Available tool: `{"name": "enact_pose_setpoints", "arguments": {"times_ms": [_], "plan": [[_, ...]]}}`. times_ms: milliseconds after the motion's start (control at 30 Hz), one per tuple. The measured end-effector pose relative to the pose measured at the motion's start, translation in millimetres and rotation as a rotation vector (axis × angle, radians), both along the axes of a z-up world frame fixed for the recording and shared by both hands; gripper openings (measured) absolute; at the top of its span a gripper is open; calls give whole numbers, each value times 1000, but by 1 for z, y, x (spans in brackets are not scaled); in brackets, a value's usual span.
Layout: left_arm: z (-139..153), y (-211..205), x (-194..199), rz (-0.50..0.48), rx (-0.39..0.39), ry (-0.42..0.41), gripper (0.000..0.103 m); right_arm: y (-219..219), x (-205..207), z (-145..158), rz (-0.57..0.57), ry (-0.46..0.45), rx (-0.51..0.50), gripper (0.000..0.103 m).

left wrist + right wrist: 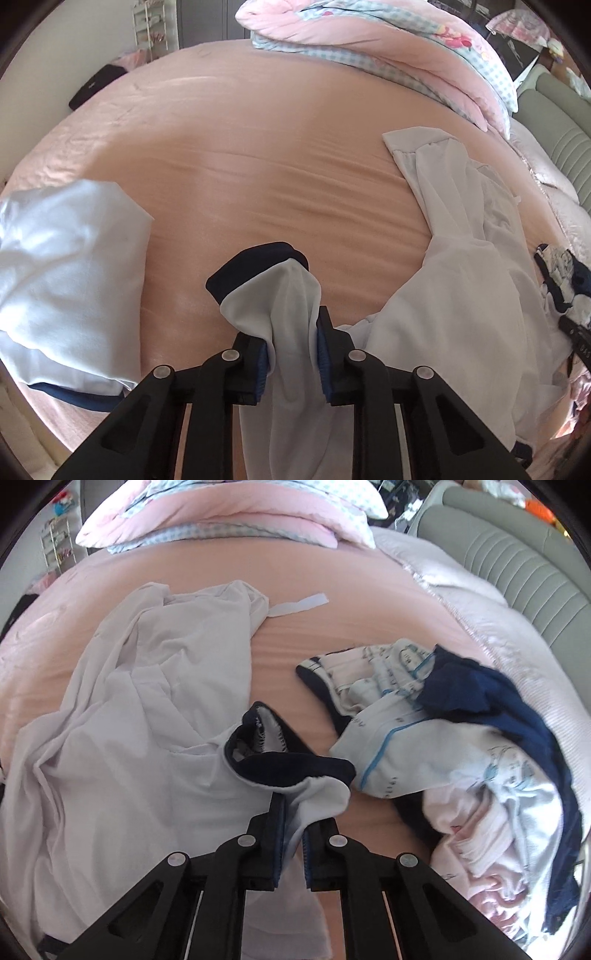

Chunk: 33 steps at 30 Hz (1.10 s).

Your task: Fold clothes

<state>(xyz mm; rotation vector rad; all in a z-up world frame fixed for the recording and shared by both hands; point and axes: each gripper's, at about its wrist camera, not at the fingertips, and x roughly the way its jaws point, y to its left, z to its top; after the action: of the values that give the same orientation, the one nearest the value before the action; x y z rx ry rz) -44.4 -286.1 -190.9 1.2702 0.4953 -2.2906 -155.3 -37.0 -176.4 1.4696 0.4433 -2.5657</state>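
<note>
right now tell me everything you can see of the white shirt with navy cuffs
The white shirt with navy cuffs looks like thin, soft knit, lying crumpled across the pink bedsheet. Each sleeve ends in a dark navy band. The left claw pinches one sleeve and the right claw the other, both cuffs drooping past the fingertips.

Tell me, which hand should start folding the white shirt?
Probably either, together: the left gripper and the right gripper each pinch a navy-trimmed edge of the white shirt. If only one leads, I'd guess the left, since bare pink bed sheet lies ahead of it, while the right faces a clothes pile.
</note>
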Motion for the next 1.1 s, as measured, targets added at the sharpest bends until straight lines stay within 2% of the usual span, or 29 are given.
{"name": "enact_pose_setpoints", "arguments": {"times_ms": [200, 333, 467, 633, 833, 1100], "plan": [[5, -3, 0, -1, -58, -19, 20, 22, -12, 9, -48, 29, 11, 4], [5, -6, -3, 11, -62, -26, 20, 35, -12, 8, -76, 23, 10, 4], [7, -10, -1, 25, -87, -40, 20, 43, -8, 10, -92, 58, 70, 4], [11, -11, 7, 30, -172, -74, 20, 55, -10, 4, -107, 46, 91, 4], [1, -17, 19, 66, -158, -106, 20, 64, -8, 2, -120, 49, 137, 0], [-9, -24, 31, 89, -199, -162, 20, 75, -11, -6, -128, 21, 163, 0]]}}
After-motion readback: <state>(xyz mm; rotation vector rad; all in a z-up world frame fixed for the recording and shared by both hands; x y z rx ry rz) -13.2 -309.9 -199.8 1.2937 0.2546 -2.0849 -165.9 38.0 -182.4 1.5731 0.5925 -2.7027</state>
